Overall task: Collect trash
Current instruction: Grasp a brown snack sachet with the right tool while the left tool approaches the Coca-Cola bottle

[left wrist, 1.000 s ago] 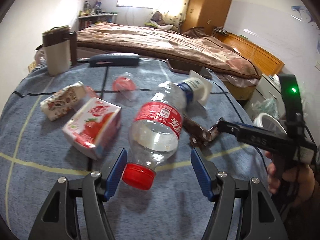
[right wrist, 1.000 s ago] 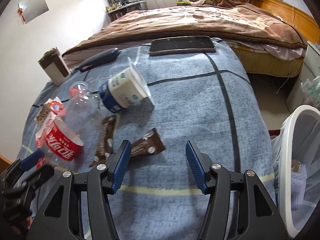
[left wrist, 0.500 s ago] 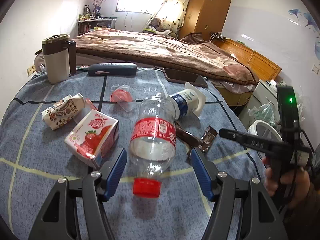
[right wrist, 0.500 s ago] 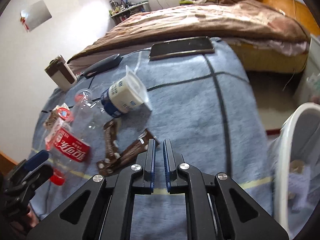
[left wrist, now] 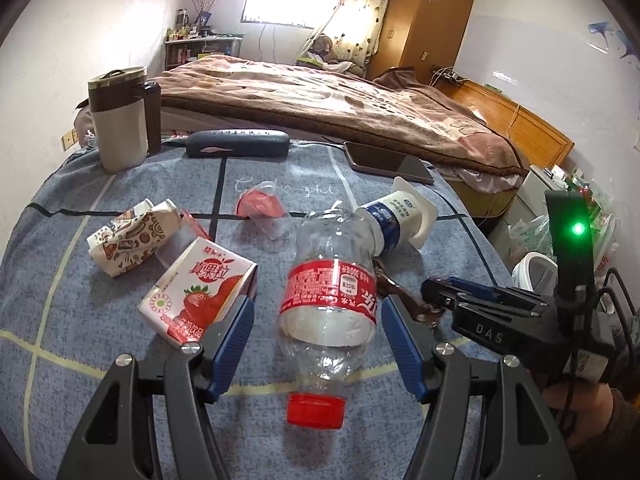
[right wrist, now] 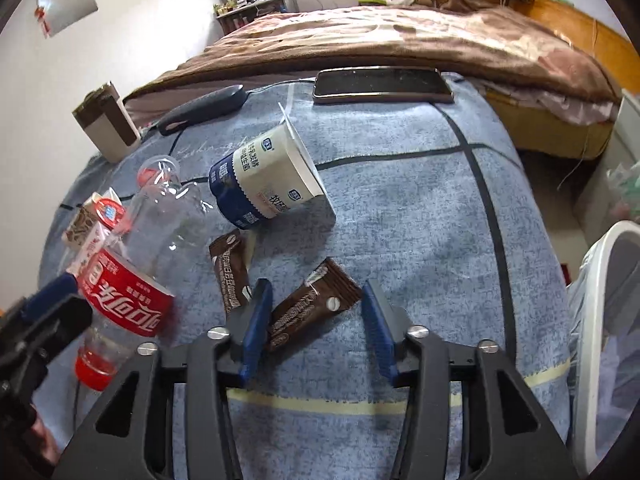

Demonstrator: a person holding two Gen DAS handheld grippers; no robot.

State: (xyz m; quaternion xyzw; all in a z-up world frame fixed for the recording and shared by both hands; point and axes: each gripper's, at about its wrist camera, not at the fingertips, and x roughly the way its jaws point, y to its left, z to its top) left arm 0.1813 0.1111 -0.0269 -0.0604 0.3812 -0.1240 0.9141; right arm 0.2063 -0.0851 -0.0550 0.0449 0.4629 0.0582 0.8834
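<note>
Right wrist view: brown wrapper (right wrist: 316, 304) is lying on the blue cloth (right wrist: 420, 208), its long axis slanting between the right gripper (right wrist: 312, 320) fingers, whose jaws are opening around it. Left gripper (left wrist: 316, 348) is hovering half-wide astride the bottle (left wrist: 328, 300).

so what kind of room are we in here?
Most likely a home bedroom: a bed with a brown blanket, a wooden wardrobe by a curtained window, and a cloth-covered table strewn with trash.
</note>
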